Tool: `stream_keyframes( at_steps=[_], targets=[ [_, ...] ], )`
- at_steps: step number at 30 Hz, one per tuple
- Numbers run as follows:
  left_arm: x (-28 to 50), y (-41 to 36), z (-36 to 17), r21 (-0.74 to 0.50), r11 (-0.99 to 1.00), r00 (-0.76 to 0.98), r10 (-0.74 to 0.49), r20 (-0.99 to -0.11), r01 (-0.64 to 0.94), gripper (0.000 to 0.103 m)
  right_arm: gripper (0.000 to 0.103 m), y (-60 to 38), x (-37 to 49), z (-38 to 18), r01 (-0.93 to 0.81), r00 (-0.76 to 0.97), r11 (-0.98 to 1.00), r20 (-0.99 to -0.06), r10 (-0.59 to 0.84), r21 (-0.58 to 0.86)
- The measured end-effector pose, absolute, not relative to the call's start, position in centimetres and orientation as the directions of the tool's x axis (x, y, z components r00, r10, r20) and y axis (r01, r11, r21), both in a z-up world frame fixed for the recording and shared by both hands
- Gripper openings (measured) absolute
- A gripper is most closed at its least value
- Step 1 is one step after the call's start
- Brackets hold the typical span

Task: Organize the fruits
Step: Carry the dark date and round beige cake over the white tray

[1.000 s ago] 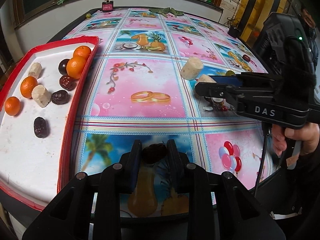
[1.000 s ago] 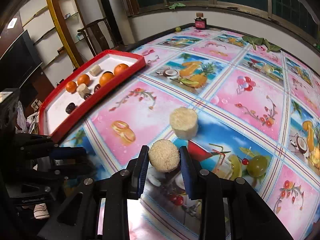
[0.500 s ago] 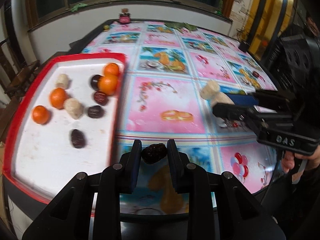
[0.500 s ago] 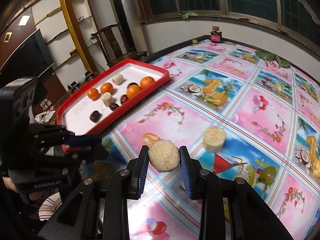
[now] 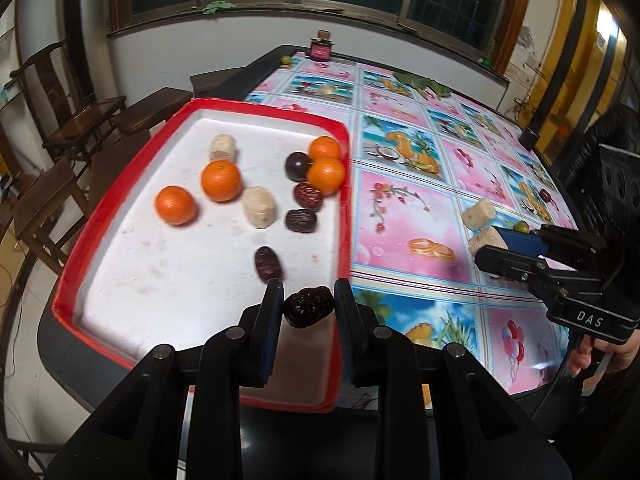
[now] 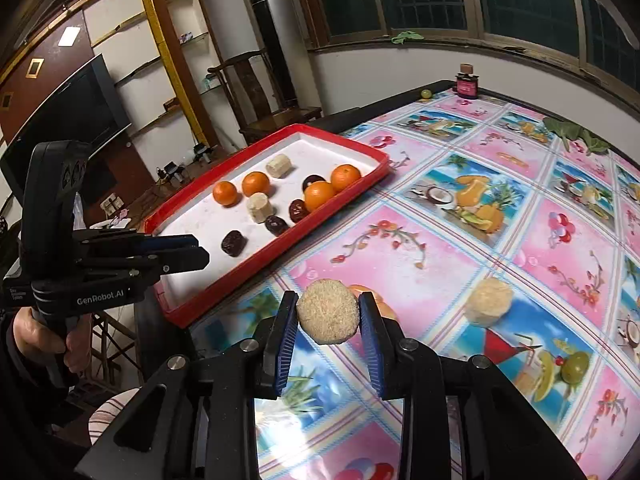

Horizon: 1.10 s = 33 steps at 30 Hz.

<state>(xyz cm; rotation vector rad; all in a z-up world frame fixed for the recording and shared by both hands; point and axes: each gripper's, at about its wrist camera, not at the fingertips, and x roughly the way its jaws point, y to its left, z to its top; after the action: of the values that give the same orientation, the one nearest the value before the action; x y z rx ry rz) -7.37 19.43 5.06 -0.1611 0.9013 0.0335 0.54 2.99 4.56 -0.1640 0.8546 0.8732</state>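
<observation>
My left gripper (image 5: 308, 300) is shut on a dark red date (image 5: 309, 306), held above the near right corner of the red tray (image 5: 345, 216). The tray holds several oranges (image 5: 221, 180), dates (image 5: 268, 265) and pale sugarcane pieces (image 5: 259, 207). My right gripper (image 6: 328, 316) is shut on a pale round sugarcane piece (image 6: 328, 317), held above the tablecloth to the right of the tray (image 6: 280, 246). It also shows in the left wrist view (image 5: 500, 246). Another sugarcane piece (image 6: 489, 302) and a green fruit (image 6: 576, 365) lie on the table.
The table carries a pink and blue fruit-print cloth (image 5: 404, 204). A small dark jar (image 5: 320, 46) and a green fruit (image 5: 285, 59) stand at its far edge. Green leaves (image 6: 572, 132) lie at the far right. Wooden chairs (image 5: 80, 116) stand left of the table.
My left gripper has carried the date leftward, from over the tablecloth to above the tray's near right corner. My right gripper has lifted and moved its sugarcane piece toward the tray.
</observation>
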Motion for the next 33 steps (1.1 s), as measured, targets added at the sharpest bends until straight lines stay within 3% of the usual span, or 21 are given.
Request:
stream_keyframes(
  at_steps=[20, 33],
  targets=[
    [-8.5, 26.5, 5.5, -0.159, 0.956, 0.639, 0.037, -0.768, -0.247, 0.024, 0.031, 11.7, -3.9, 5.4, -0.823, 0.189, 0.489, -0.671, 0.717, 0.290],
    [-5.7, 29.6, 2.9, -0.142, 0.950, 0.599, 0.055, -0.799, -0.277, 0.024, 0.031, 15.9, -3.3, 3.1, -0.832, 0.119, 0.463, -0.716, 0.688, 0.307]
  ],
)
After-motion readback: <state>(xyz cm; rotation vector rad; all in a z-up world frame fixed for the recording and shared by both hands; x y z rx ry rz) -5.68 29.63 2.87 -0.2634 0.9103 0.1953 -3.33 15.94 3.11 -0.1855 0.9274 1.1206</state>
